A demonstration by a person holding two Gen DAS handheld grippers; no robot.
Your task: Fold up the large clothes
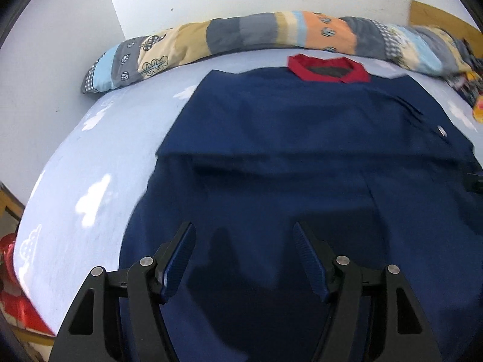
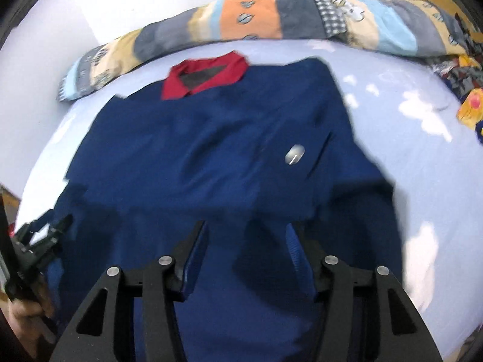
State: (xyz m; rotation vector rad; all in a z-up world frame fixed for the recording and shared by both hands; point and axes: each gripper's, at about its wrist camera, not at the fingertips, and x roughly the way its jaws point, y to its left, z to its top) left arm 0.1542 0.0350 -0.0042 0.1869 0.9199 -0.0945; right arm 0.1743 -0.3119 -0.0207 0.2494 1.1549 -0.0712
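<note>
Navy shirt lies flat on the pale blue bed, long axis running away from both cameras, beneath the left gripper and right gripper, jaws spread, grasping nothing; its red collar points toward the patchwork quilt at the far edge

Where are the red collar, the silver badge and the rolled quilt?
Red collar (image 1: 328,69): left wrist view, on its near band.
Silver badge (image 2: 294,154): right wrist view, at its middle.
Rolled quilt (image 1: 323,31): left wrist view, on its orange patch.
</note>
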